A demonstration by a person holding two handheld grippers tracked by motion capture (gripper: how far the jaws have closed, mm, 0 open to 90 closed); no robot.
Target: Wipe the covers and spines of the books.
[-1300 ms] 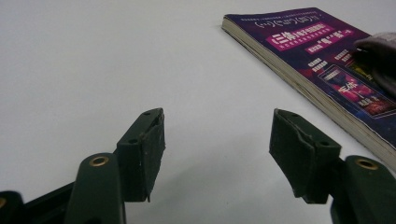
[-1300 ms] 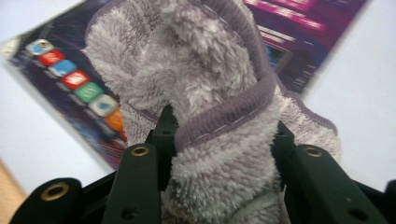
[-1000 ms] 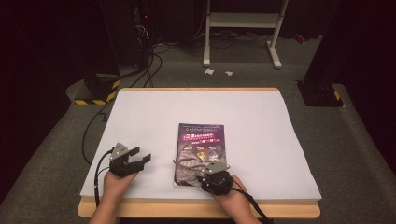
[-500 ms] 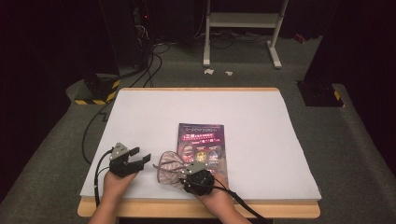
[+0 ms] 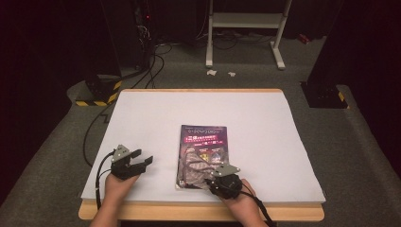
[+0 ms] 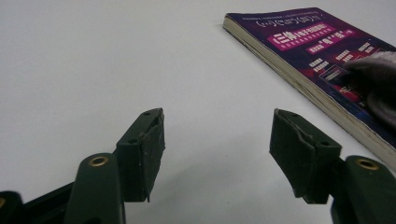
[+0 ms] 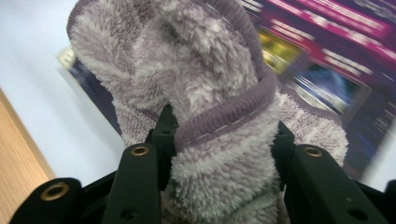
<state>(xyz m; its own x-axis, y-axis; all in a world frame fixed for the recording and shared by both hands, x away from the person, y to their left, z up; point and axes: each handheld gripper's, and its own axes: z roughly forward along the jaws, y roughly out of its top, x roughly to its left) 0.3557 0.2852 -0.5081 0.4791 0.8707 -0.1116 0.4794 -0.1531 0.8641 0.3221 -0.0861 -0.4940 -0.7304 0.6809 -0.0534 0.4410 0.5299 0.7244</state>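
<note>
The right gripper (image 5: 215,177), its fingers (image 7: 164,135) clamped on a fluffy grey-and-purple cloth (image 7: 210,121), held the bundle on the near end of a purple-covered book (image 5: 204,142) lying flat on the white table (image 5: 265,123). The left gripper (image 5: 142,161) rested well apart to the book's left, fingers (image 6: 144,154) spread and empty.

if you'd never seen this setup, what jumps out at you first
First the purple book, lying closed near the middle of the white table, its magenta cover loud against the pale surface. Next the fluffy lilac cloth bunched on the book's near end, clamped in the right tool. The left tool rests on the table to the book's left, jaws open with nothing between them.
</note>
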